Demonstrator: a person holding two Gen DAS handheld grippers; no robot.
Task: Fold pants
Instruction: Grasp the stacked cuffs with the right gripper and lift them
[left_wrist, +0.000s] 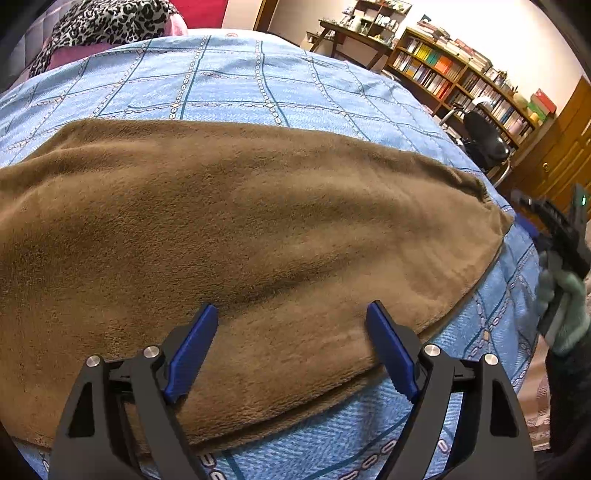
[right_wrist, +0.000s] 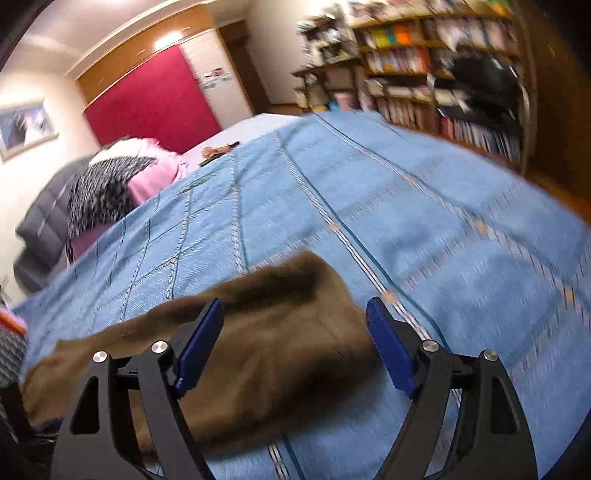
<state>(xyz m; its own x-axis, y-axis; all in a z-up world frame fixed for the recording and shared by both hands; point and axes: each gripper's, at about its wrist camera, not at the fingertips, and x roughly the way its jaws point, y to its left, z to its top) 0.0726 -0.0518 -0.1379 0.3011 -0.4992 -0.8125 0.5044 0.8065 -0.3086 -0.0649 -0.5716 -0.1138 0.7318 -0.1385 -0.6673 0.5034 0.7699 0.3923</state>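
Brown fleece pants (left_wrist: 229, 229) lie flat and folded across the blue patterned bedspread (left_wrist: 236, 85). My left gripper (left_wrist: 291, 317) hovers open over their near edge, with fabric below the blue pads but nothing pinched. At the far right of the left wrist view a gloved hand holds the other gripper's black body (left_wrist: 565, 236), beyond the pants' right end. In the blurred right wrist view my right gripper (right_wrist: 295, 314) is open above the right end of the pants (right_wrist: 266, 347), its right pad (right_wrist: 388, 347) over bare bedspread (right_wrist: 443, 229).
A leopard-print and pink pile (left_wrist: 110, 26) lies at the head of the bed. Beyond the bed's right side stand bookshelves (left_wrist: 454, 74), a wooden desk (left_wrist: 351, 33) and a black chair (left_wrist: 484, 140). Wooden cabinets (left_wrist: 561, 147) line the right wall.
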